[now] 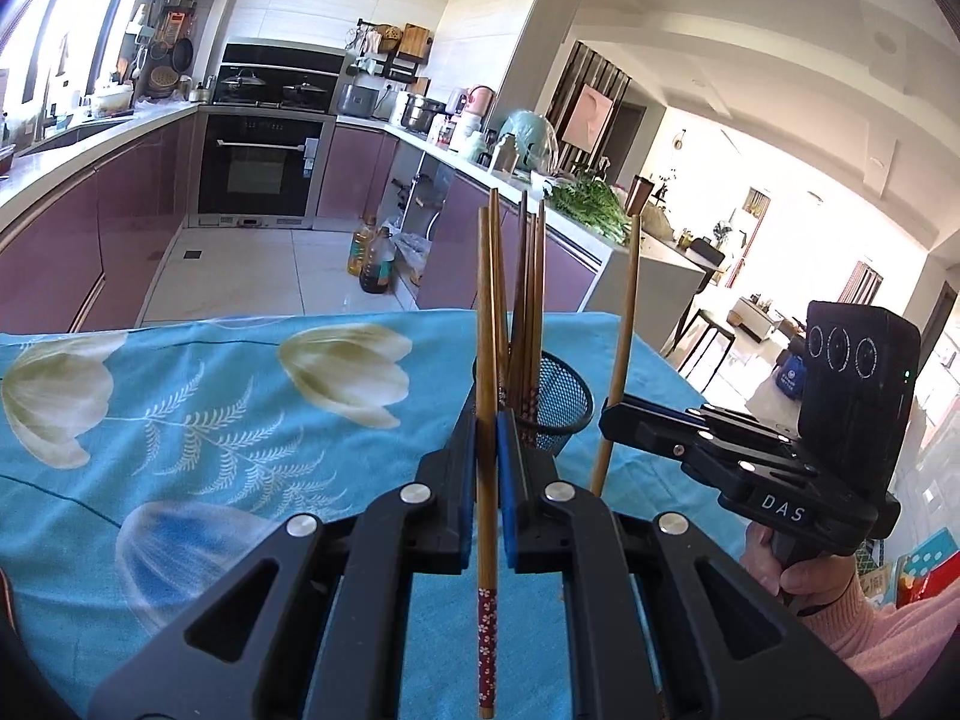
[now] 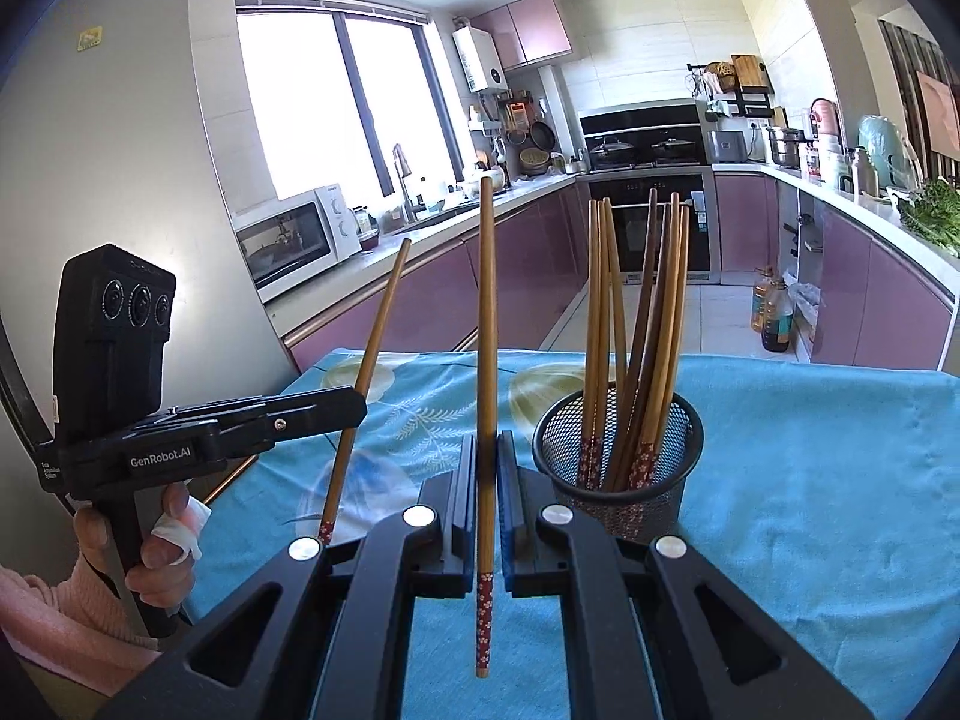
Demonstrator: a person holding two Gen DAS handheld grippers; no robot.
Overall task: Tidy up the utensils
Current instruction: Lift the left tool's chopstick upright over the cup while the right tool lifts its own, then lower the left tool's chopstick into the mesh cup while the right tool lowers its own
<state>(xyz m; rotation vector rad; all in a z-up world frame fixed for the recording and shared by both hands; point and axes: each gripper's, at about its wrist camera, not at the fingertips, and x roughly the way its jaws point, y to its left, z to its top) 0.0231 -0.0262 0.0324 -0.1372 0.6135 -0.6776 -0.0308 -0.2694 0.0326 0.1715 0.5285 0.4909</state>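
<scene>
Left gripper (image 1: 487,444) clamped on one upright chopstick (image 1: 487,360); right gripper (image 2: 487,462) clamped on a second chopstick (image 2: 487,360). Both held above the tabletop (image 1: 210,420), near mesh cup (image 2: 618,474) holding more chopsticks (image 2: 636,312)

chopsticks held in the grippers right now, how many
2. One brown wooden chopstick stands clamped in the left gripper, another wooden chopstick in the right gripper. More sit in the black mesh cup.
</scene>
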